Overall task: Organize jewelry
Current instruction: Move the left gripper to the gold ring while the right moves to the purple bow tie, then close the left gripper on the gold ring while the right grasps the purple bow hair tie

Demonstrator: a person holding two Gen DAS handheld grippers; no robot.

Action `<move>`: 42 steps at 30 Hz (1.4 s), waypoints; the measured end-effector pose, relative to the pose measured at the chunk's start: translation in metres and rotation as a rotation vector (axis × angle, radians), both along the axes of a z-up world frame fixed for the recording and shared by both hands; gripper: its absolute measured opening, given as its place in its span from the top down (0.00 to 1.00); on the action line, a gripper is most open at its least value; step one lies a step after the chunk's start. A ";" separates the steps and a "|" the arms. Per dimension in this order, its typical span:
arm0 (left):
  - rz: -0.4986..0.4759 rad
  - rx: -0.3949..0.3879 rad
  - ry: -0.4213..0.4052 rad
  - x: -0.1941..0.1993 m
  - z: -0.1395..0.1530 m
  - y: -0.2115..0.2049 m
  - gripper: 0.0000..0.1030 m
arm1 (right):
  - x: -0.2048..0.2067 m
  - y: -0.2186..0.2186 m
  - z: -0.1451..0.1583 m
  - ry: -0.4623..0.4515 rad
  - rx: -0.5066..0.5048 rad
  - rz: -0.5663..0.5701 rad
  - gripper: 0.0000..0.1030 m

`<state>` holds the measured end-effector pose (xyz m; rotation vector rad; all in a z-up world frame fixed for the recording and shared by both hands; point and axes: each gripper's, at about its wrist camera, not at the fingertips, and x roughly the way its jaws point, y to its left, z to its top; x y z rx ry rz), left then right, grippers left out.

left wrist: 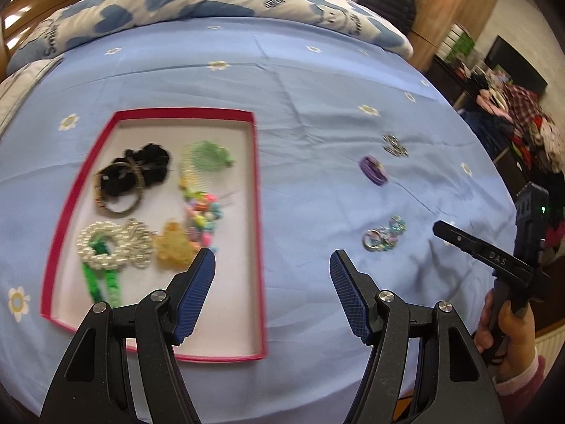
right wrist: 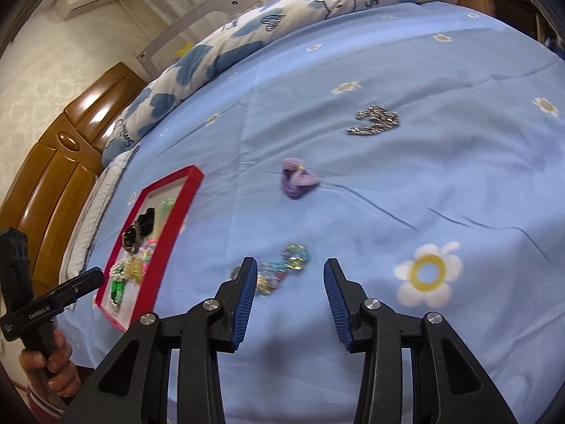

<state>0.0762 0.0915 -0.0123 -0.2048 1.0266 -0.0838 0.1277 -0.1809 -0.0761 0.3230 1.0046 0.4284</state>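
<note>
A red-rimmed box lies on the blue bedsheet and holds several pieces: black scrunchies, a green comb, coloured beads, a pearl ring, a yellow clip. Three pieces lie loose on the sheet to its right: a beaded keyring bracelet, a purple band and a silver sparkly piece. My left gripper is open and empty over the box's right edge. My right gripper is open and empty, its fingertips just short of the beaded bracelet.
A blue-and-white quilt is bunched along the far side of the bed. A wooden headboard stands at the left of the right wrist view. Clothes are piled off the bed's right side.
</note>
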 end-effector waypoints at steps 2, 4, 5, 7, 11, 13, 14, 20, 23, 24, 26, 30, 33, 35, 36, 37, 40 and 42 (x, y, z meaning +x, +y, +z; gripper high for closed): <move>-0.019 0.001 0.007 0.002 -0.003 -0.010 0.35 | 0.001 -0.003 -0.003 0.007 0.004 -0.003 0.59; -0.039 0.000 0.017 0.006 -0.007 -0.020 0.35 | 0.003 -0.003 -0.005 0.013 0.011 -0.002 0.59; -0.047 0.000 0.022 0.007 -0.009 -0.025 0.35 | 0.003 -0.005 -0.006 0.013 0.013 -0.002 0.59; -0.067 0.000 0.030 0.010 -0.012 -0.034 0.35 | 0.007 -0.004 -0.007 0.013 0.013 0.004 0.59; -0.107 0.003 0.046 0.017 -0.021 -0.052 0.35 | 0.017 -0.001 -0.010 0.014 0.014 0.013 0.59; -0.127 -0.007 0.053 0.022 -0.025 -0.060 0.35 | 0.024 0.001 -0.010 0.011 0.011 0.021 0.59; -0.136 -0.014 0.056 0.024 -0.027 -0.064 0.35 | 0.029 0.002 -0.010 0.011 0.009 0.024 0.59; -0.202 -0.030 0.075 0.043 -0.046 -0.090 0.35 | 0.054 0.010 -0.011 0.000 0.005 0.049 0.59; -0.223 -0.030 0.077 0.051 -0.056 -0.099 0.35 | 0.067 0.017 -0.013 -0.003 -0.005 0.062 0.59; -0.226 -0.029 0.080 0.053 -0.059 -0.101 0.35 | 0.072 0.020 -0.015 -0.003 -0.008 0.066 0.59; -0.234 -0.037 0.089 0.058 -0.066 -0.104 0.35 | 0.080 0.026 -0.018 0.001 -0.019 0.075 0.59; -0.233 -0.027 0.086 0.062 -0.074 -0.107 0.38 | 0.096 0.039 -0.029 0.010 -0.042 0.091 0.59; -0.243 -0.027 0.074 0.063 -0.074 -0.108 0.60 | 0.103 0.043 -0.036 0.010 -0.060 0.091 0.64; -0.252 -0.049 0.076 0.064 -0.075 -0.107 0.74 | 0.103 0.041 -0.038 0.005 -0.069 0.080 0.86; -0.258 -0.059 0.076 0.065 -0.075 -0.107 0.79 | 0.103 0.039 -0.038 0.003 -0.062 0.075 0.87; -0.262 -0.057 0.073 0.064 -0.075 -0.108 0.79 | 0.101 0.037 -0.038 0.003 -0.046 0.072 0.88; -0.270 -0.052 0.065 0.064 -0.073 -0.111 0.80 | 0.093 0.029 -0.033 -0.006 -0.016 0.061 0.90; -0.265 -0.068 0.062 0.061 -0.071 -0.108 0.80 | 0.087 0.024 -0.030 -0.005 0.010 0.053 0.90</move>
